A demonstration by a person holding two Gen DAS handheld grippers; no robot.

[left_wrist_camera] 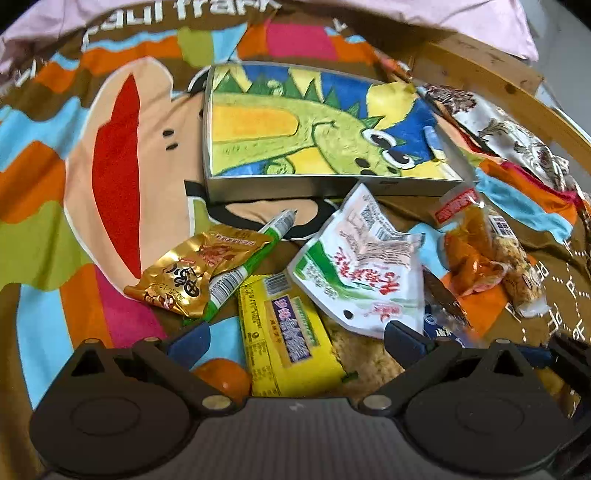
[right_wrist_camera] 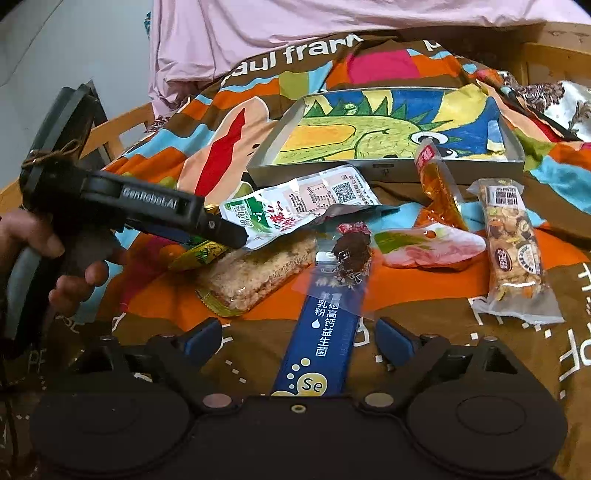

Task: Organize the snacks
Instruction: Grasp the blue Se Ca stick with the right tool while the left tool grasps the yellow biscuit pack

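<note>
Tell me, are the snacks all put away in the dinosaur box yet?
Not yet. The dinosaur box looks empty inside. Both grippers are open: the right gripper sits around the blue sachet, the left gripper over the yellow packet. The nut bar and white-green pouch still lie on the blanket.

Both views evenly lit, moderately bright, soft indoor light; source direction not determinable. Shadows faint, only under packets. Glare on gold foil packet (left_wrist_camera: 192,273) and clear wrapper of blue sachet (right_wrist_camera: 325,328). Strong fisheye bending at edges, black corners. Pink fabric (right_wrist_camera: 332,22) along top soft and washed out. Slight blur at right edge, left wrist view.
</note>
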